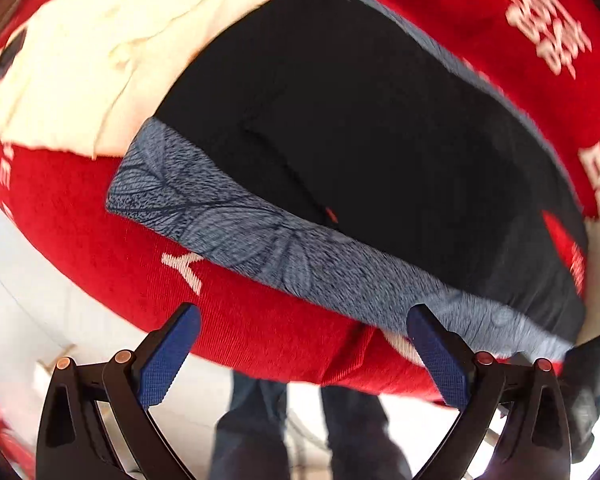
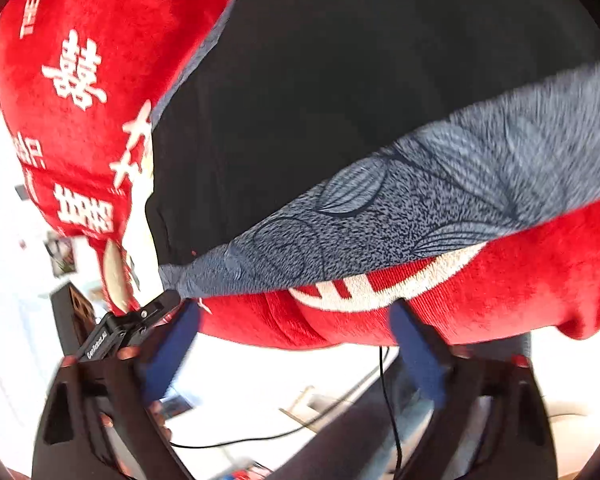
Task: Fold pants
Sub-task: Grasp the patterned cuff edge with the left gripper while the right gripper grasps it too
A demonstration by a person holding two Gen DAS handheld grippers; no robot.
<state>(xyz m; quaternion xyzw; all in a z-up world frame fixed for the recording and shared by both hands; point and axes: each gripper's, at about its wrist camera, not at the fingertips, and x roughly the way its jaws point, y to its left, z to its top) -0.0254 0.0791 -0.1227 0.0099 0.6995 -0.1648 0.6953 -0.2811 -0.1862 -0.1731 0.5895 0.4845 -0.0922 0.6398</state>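
While both claws stand wide apart and empty, left gripper (image 1: 303,336) at 6 o'clock over red blanket (image 1: 100,232) with white lettering, dark pants (image 1: 360,128) spread at centre, grey patterned band (image 1: 236,224) along near edge, right gripper (image 2: 294,332) at 6 o'clock, pale floor (image 2: 260,384) and black cable (image 2: 382,380) below.

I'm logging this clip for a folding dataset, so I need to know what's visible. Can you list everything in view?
pants: one, black with a grey-blue leaf-patterned band, lying flat on the blanket.
blanket: one, red with white characters and a cream figure, under the pants.
cable: one, thin black, on the pale floor below the blanket edge.
person's legs: two, dark trousers, standing by the near edge.
left gripper: one, black with blue pads, open, at the band's near edge.
right gripper: one, black with blue pads, open, at the near edge.
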